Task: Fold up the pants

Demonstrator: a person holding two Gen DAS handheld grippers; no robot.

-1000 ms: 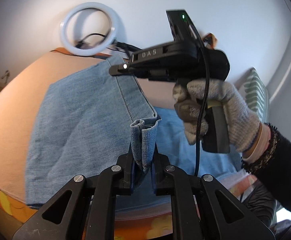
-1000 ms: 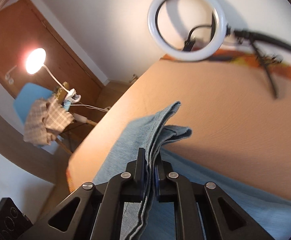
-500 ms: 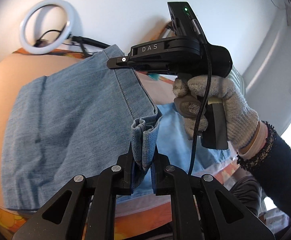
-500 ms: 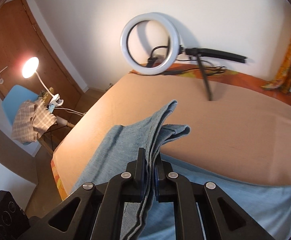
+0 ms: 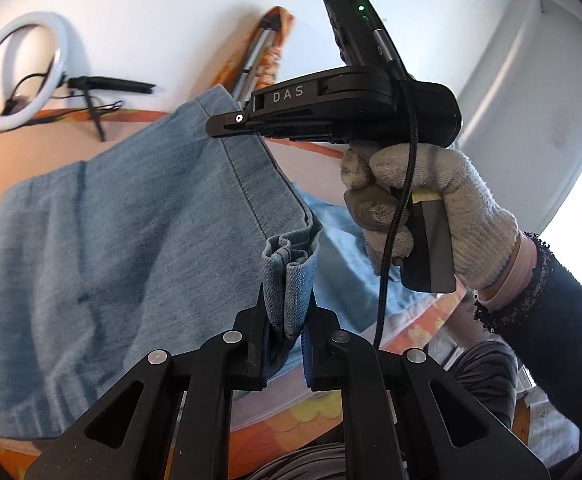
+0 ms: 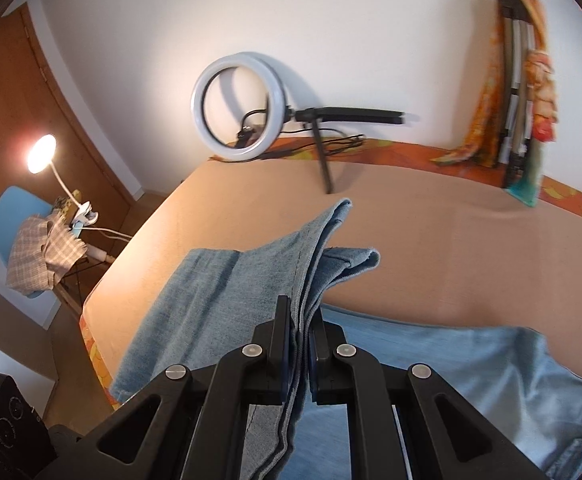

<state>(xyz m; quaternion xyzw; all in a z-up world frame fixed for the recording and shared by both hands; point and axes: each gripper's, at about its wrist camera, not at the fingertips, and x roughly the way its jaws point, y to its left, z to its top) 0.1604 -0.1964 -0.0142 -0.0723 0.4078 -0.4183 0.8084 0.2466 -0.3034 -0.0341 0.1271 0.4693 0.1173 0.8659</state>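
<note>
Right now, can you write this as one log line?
left claw: shut on jeans | right claw: shut on jeans | jeans: lifted over bed

Grey knit glove, dark fuzzy sleeve, black screw-studded fingers.

ahead of right gripper: bare bed, passable | far ahead: ring light on tripod, wall | right of left gripper: gloved hand close, blocks
</note>
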